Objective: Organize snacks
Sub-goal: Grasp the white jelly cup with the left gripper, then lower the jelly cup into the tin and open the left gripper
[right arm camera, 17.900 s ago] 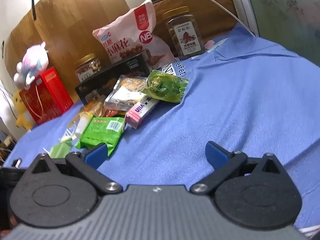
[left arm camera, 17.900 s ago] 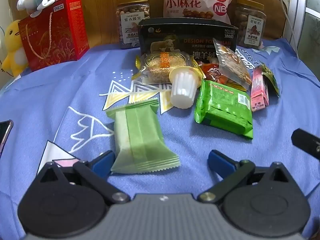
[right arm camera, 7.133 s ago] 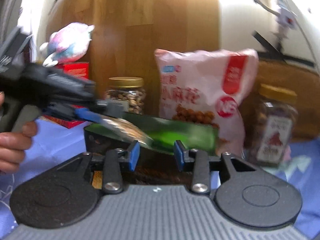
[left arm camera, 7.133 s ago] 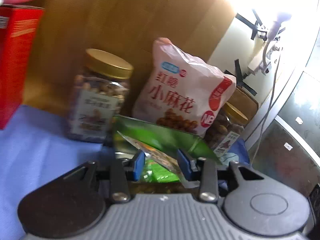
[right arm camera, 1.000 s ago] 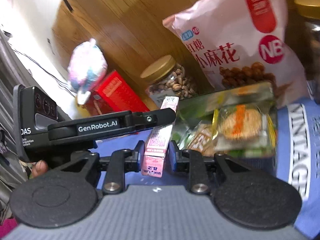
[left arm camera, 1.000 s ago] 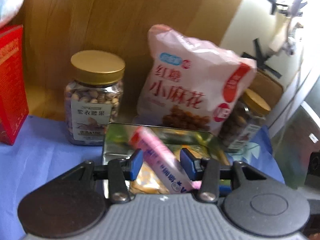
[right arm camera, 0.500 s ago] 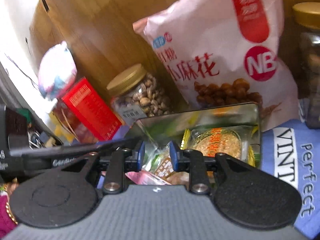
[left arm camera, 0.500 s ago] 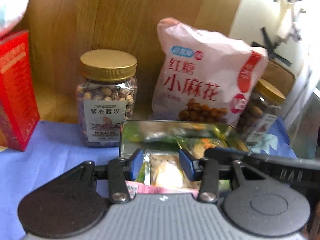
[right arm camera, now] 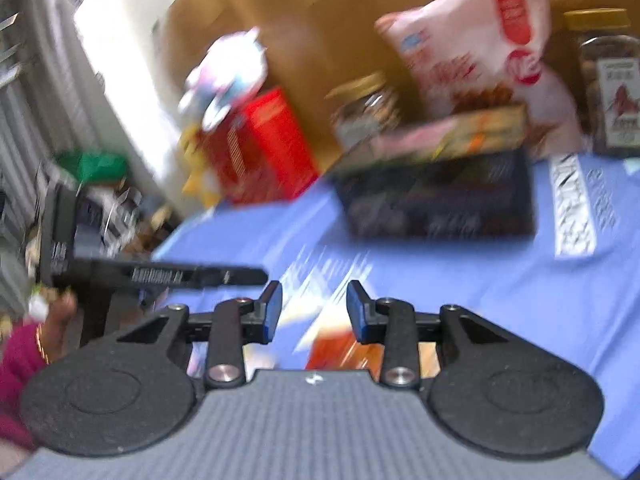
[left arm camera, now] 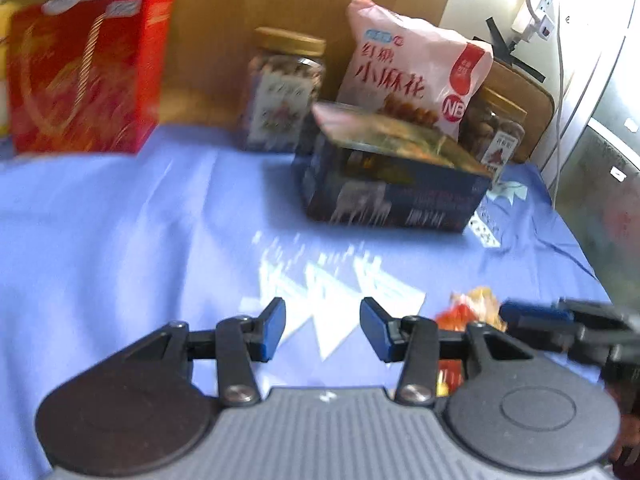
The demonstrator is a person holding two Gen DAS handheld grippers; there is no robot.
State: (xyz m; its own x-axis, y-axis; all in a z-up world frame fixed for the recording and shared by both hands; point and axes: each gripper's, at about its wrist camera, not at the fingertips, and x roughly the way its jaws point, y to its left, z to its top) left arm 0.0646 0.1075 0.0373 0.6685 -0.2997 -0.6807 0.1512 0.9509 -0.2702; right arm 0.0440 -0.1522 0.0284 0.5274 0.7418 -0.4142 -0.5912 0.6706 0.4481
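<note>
Surface (left arm camera: 120,232) covered in blue cloth with white triangle print near centre and white lettering far right. Far row along the wooden back, left to right: red gift box (left arm camera: 84,68), gold-lid nut jar (left arm camera: 284,92), pink snack bag (left arm camera: 416,68), second nut jar (left arm camera: 500,128). Dark open box (left arm camera: 392,184) packed with snacks sits just in front of bag and jars. Orange-red snack packet (left arm camera: 472,308) lies near right. Views blurred.

Bare blue printed cloth (left arm camera: 140,240) ahead of left gripper (left arm camera: 322,330); way blocked further ahead by dark rectangular snack box (left arm camera: 392,184), right by orange snack packet (left arm camera: 474,306).
</note>
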